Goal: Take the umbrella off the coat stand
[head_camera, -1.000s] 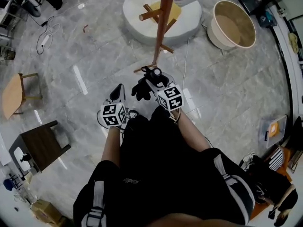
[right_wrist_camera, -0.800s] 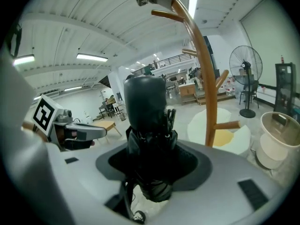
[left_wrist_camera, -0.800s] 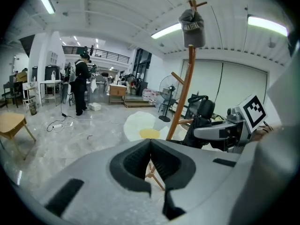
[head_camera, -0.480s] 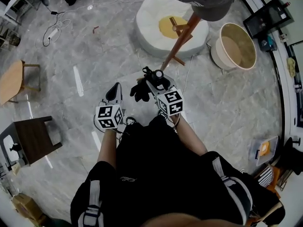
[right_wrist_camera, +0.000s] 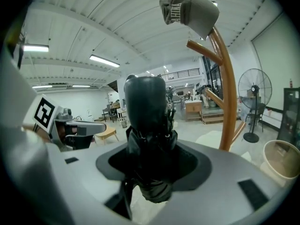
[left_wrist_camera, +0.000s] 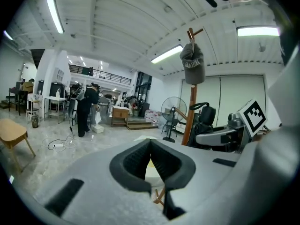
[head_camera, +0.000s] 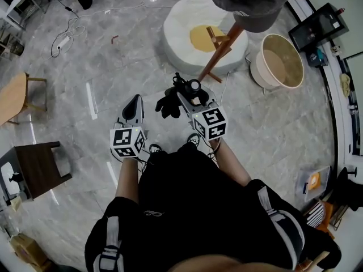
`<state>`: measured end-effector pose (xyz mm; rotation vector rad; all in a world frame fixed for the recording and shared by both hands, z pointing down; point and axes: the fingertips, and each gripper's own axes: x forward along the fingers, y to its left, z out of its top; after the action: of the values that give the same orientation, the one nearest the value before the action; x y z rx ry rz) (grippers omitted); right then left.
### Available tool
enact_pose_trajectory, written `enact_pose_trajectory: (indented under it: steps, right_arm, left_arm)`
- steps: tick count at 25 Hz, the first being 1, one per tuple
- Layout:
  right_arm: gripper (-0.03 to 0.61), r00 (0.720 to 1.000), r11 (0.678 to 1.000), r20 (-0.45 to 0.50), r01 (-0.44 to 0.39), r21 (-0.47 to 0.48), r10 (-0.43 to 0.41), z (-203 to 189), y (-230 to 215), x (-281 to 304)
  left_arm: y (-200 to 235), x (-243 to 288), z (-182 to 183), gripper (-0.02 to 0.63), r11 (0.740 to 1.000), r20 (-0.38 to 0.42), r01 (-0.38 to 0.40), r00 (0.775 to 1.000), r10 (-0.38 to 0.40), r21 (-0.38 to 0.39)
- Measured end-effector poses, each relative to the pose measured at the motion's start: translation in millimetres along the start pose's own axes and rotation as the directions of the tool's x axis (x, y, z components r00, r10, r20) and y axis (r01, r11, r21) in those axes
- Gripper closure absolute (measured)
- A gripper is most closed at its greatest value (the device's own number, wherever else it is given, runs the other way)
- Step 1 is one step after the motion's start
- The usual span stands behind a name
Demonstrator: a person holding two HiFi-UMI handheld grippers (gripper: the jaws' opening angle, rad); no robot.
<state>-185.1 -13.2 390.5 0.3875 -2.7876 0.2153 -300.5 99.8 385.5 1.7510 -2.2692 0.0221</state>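
The grey marbled floor (head_camera: pixel 130 55) carries a round white cushion (head_camera: pixel 181 16) with a yellow centre at upper middle. The coat stand (head_camera: pixel 218 58) rises from the floor just below it. A beige tub (head_camera: pixel 278 61) sits at upper right. A light wooden table (head_camera: pixel 12 98) and a dark stool (head_camera: pixel 31 169) stand at the left edge. A power strip (head_camera: pixel 61 38) lies at upper left.

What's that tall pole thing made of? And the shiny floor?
The coat stand looks like wood: warm orange-brown and smooth, with peg branches. The floor seems to be polished stone or marble-look tile, going by its grey veining and bright lamp reflections.
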Motion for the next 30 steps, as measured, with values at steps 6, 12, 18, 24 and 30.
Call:
enact_pose_trajectory:
  steps: [6, 12, 18, 24, 30]
  right_arm:
    - [0.351, 1.0, 1.0, 0.027, 0.005, -0.014, -0.004, 20.0, -1.1, -7.1]
    - [0.351, 0.999, 0.999, 0.046, 0.024, -0.023, -0.023, 33.3, -5.2, -13.5]
    - [0.351, 0.998, 0.999, 0.058, 0.035, -0.037, -0.033, 41.1, -6.8, -17.8]
    - [0.351, 0.997, 0.999, 0.069, 0.031, -0.035, -0.029, 43.6, -6.0, -22.6]
    - [0.351, 0.997, 0.999, 0.064, 0.035, -0.037, -0.033, 42.5, -7.7, -27.6]
  left_arm:
    - [-6.5, -2.9, 32.8, 0.615, 0.997, 0.056, 0.007, 0.998, -0.011, 0.074]
    - [-7.9, -7.5, 47.8, 0.615, 0.996, 0.083, 0.009, 0.996, -0.017, 0.09]
    - [-9.6, -9.7, 59.0, 0.615, 0.996, 0.109, 0.011, 0.994, -0.02, 0.087]
    - [-19.9, -7.9, 70.7, 0.615, 0.995, 0.142, 0.025, 0.989, -0.038, 0.092]
    - [-25.7, -6.9, 72.2, 0.615, 0.996, 0.146, 0.034, 0.988, -0.046, 0.087]
